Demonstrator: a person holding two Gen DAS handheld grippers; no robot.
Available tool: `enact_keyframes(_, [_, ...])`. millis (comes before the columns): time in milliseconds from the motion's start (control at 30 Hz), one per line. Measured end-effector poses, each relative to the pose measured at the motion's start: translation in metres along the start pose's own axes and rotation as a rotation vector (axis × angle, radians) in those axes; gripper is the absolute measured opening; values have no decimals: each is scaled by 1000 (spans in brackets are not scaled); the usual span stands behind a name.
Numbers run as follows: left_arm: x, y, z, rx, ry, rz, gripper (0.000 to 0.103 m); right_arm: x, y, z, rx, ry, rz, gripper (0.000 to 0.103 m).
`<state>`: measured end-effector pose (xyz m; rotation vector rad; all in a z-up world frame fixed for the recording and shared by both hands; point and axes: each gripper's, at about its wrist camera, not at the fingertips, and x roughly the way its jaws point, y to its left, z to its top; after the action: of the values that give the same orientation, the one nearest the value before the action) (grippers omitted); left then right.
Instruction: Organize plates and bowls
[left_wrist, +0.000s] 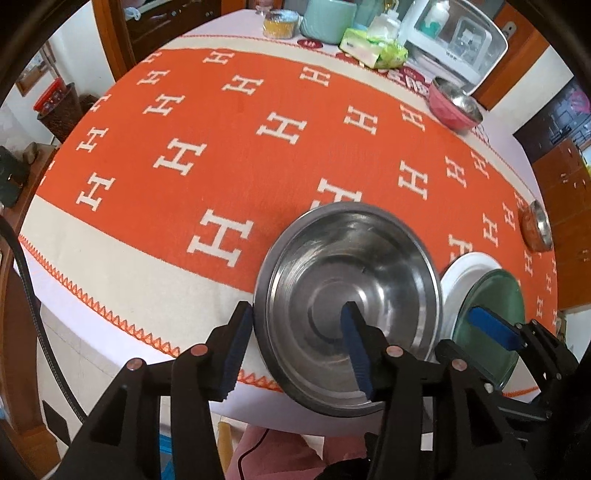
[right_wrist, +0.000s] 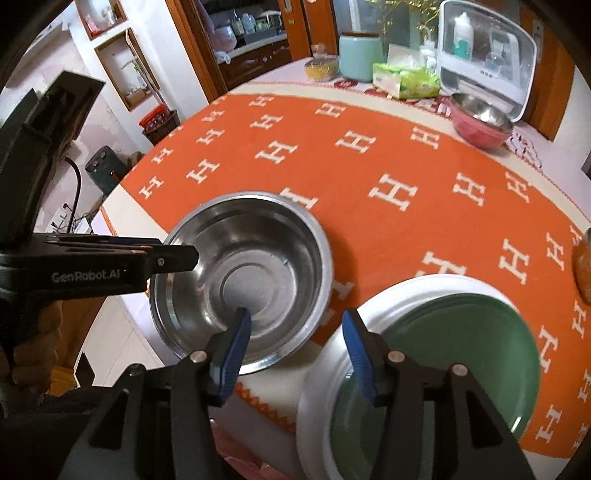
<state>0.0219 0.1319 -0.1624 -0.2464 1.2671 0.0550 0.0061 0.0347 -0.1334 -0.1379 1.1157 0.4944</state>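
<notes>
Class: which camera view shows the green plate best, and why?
The right wrist view: the green plate fills the near right, resting on a white plate. In the left wrist view it is squeezed at the edge, partly hidden behind the right tongs.

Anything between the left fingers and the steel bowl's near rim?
Nothing visible. The left gripper already straddles the near rim of the steel bowl: one pad outside the wall, the other inside. The fingers look clear of the metal. The green plate on the white plate sits off to the side.
</notes>
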Motion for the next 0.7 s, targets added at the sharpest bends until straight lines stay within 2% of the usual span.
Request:
enact_keyframes(400, [-28,-31,-2,-17,-110,2,56,-45,-45,-9,31,-115,-23,52])
enact_keyframes(700, [-44,-96,8,51,-155,-31,69,-75,-100,-21,108,-160,-69,52])
